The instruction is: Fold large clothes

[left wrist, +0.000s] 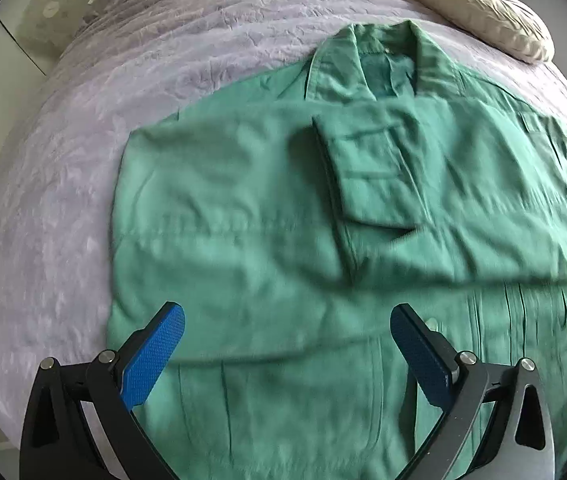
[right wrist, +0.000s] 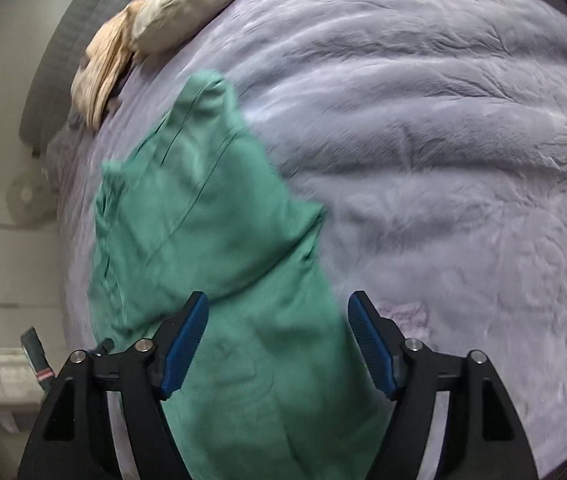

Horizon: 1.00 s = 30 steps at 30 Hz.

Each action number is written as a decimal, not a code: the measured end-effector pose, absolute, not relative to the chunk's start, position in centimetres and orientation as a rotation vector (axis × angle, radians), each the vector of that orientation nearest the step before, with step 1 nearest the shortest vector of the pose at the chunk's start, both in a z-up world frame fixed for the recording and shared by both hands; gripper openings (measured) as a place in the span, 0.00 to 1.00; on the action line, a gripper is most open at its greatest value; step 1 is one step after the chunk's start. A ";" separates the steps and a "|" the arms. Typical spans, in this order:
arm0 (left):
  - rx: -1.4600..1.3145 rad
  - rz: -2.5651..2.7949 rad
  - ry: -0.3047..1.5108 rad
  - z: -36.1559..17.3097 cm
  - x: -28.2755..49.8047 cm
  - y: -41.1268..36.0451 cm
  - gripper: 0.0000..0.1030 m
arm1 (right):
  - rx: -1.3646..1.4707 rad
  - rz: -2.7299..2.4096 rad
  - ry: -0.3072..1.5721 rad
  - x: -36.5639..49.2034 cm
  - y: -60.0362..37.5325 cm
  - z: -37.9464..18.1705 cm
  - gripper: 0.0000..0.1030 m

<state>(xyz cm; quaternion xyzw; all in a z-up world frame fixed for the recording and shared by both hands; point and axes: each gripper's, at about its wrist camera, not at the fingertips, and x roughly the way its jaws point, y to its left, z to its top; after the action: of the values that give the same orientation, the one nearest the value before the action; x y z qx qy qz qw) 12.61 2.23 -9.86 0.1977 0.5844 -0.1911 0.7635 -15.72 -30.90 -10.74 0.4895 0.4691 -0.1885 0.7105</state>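
Left gripper [left wrist: 287,344]: jaws spread wide apart, blue ribbed pads [left wrist: 151,356] facing inward, nothing between them. It hangs above the green shirt [left wrist: 243,208], which fills the space ahead of and beneath the fingers.

Shirt lies flat on the lilac bedspread [left wrist: 63,200]. Collar [left wrist: 367,60] sits at the far end, straight ahead of the left gripper. One sleeve is folded across the chest, its cuff [left wrist: 367,172] ending ahead of the gripper and slightly toward the right finger. Lower body of the shirt runs under both fingers toward the camera; the button placket shows just beside the right finger. View is motion-blurred, so fine seams are unclear.

Right gripper [right wrist: 279,344]: jaws likewise apart, empty. The shirt [right wrist: 211,232] passes between and under its fingers, extending ahead and to the left finger's side. The shirt's edge runs diagonally between the pads; the bedspread [right wrist: 443,160] covers everything ahead of and beyond the right finger.

Beige pillow [left wrist: 483,12] rests on the bedspread, far ahead of the left gripper, beyond the collar on the right. Crumpled tan cloth [right wrist: 103,68] lies next to the pillow [right wrist: 187,4], far ahead-left of the right gripper.
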 end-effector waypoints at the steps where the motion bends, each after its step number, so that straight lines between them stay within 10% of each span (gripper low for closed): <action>1: 0.433 -0.413 1.286 -9.9 12.3 2.8 1.00 | 1.075 -0.412 1.054 -15.6 -30.4 -10.5 0.74; 30: 0.401 -0.333 1.443 -7.4 6.6 12.1 1.00 | 1.049 -0.375 1.224 -18.2 -23.4 -7.3 0.81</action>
<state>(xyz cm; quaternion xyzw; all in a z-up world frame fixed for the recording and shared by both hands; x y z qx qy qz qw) 6.64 12.11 -7.45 0.1812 0.6527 -0.1505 0.7200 -18.18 -23.42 -7.26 0.4665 0.5445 -0.1669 0.6768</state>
